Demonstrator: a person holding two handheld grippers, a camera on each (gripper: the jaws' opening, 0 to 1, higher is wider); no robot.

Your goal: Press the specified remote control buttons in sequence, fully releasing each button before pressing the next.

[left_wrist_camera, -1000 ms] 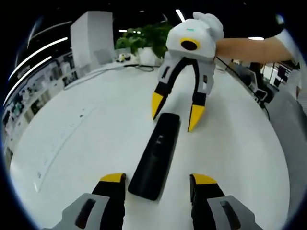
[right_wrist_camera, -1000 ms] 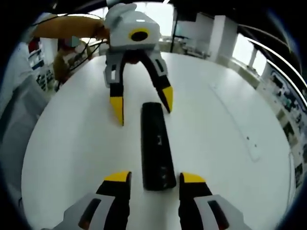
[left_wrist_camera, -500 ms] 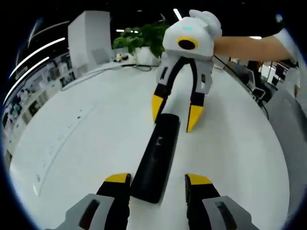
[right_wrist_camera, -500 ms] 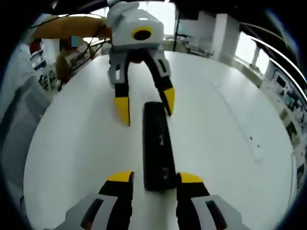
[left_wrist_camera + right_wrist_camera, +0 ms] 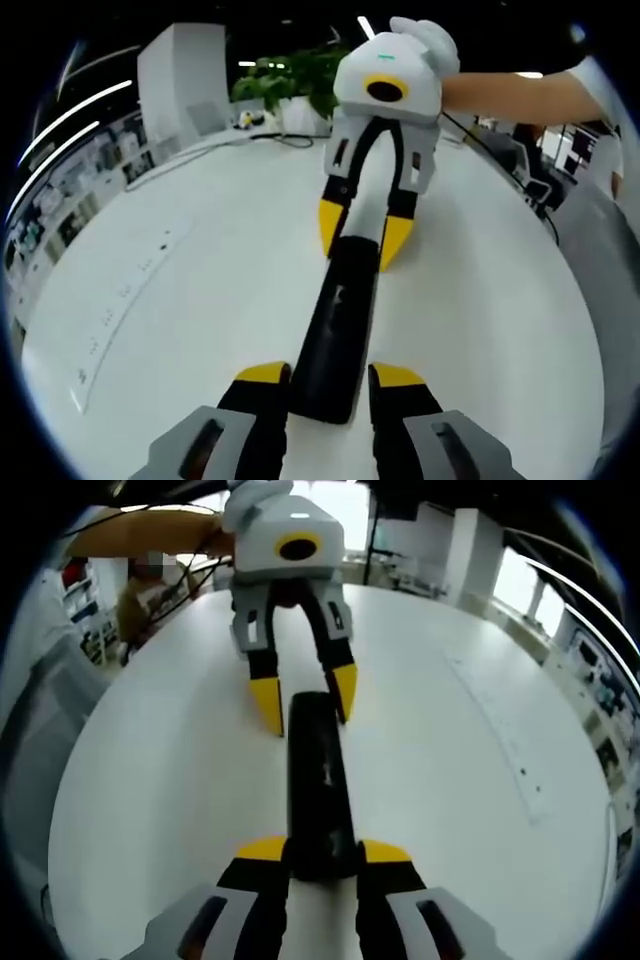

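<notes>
A black remote [image 5: 338, 335] lies lengthwise in the middle of the white surface [image 5: 190, 300], well away from its edges, and each end sits between the yellow tips of one gripper. The left gripper [image 5: 331, 376] is narrowed around the near end in its own view and looks to be touching it, and the right gripper [image 5: 324, 852] brackets the opposite end in the same way, though real clamping cannot be confirmed. To do this step well, I would steady the remote flat with one gripper only, free the other, bring a single tip straight down on the named button, then lift fully clear before the next press.
</notes>
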